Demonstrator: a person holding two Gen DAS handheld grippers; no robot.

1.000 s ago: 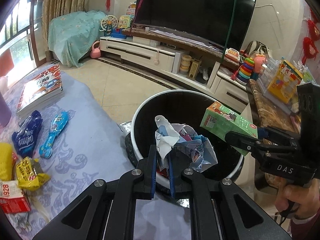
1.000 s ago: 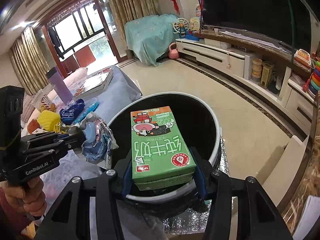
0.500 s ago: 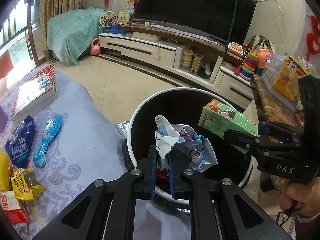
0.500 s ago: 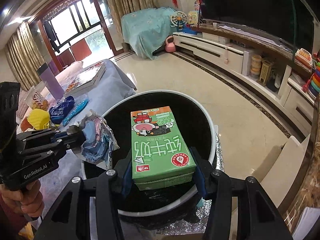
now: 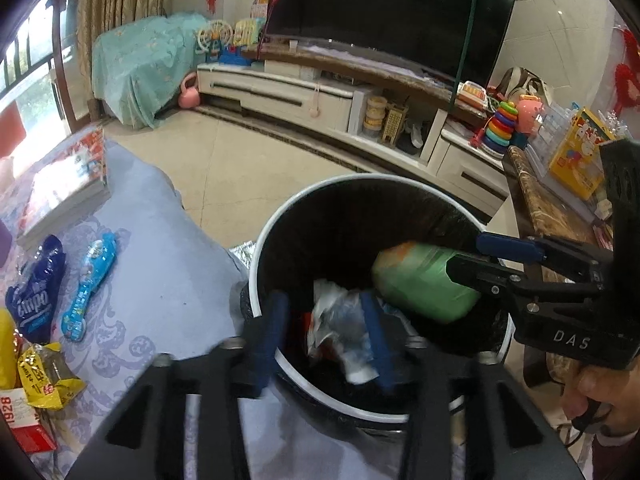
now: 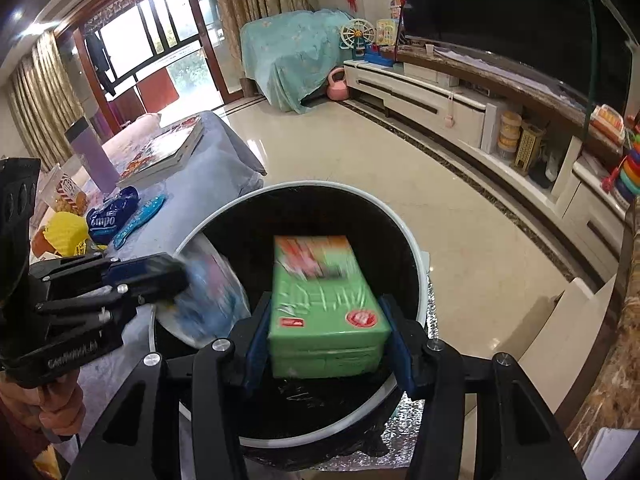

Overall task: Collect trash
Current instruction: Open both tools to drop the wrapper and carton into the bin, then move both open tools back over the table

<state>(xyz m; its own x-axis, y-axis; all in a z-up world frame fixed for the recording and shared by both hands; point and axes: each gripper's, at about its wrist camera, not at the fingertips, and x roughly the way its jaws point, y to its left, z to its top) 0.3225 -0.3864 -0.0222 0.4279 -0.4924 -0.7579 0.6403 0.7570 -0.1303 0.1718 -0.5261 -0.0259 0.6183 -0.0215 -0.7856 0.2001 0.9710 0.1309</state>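
A black bin with a white rim (image 5: pixel 256 280) (image 6: pixel 416 264) stands below both grippers. My left gripper (image 5: pixel 324 332) hangs over its near edge with its jaws opening. The crumpled blue and white wrapper (image 5: pixel 340 332) is blurred between them and touches neither pad. My right gripper (image 6: pixel 326 338) is over the bin too, jaws opening. The green milk carton (image 6: pixel 324 304) is blurred between the pads with a thin gap on each side. The left wrist view shows the carton (image 5: pixel 424 284) beside the right gripper (image 5: pixel 466 256). The left gripper (image 6: pixel 176 276) appears at the left of the right wrist view.
A table under a blue cloth (image 5: pixel 168 264) lies left of the bin. On it are a blue snack packet (image 5: pixel 36 300), a blue blister pack (image 5: pixel 90 288), a yellow wrapper (image 5: pixel 44 372), a red box (image 5: pixel 20 420), books (image 5: pixel 64 188) and a purple bottle (image 6: pixel 94 156). A TV cabinet (image 5: pixel 288 96) lines the far wall.
The left jaws were shut on the wrapper and have now sprung apart, letting it drop. The carton has gone blurred and sits lower between the right pads.
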